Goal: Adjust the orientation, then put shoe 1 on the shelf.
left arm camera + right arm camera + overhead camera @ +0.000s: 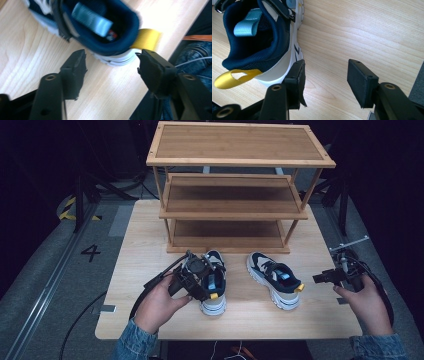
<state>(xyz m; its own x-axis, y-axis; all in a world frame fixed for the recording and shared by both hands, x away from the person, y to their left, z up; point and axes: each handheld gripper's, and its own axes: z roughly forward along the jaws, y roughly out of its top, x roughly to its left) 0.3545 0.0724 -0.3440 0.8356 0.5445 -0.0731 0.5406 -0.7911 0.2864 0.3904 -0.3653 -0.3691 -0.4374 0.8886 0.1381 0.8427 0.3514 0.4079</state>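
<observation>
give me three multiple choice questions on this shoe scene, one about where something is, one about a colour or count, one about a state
1. Where does the three-tier wooden shoe rack stand?
A. at the far side of the light wooden table, beyond the shoes
B. at the near edge, between the forearms
C. on the floor left of the table

2. What colour is the heel loop of the left navy and white sneaker?
A. red
B. yellow
C. green

3. How are the jaws of the left gripper?
A. shut on the heel loop
B. shut on nothing
C. open, next to the heel

Answers:
1. A, the high view shows the rack behind both sneakers.
2. B, the loop shows yellow in the left gripper view.
3. C, that view shows a wide gap between the jaws, with bare table and part of the sneaker's heel in it.
</observation>
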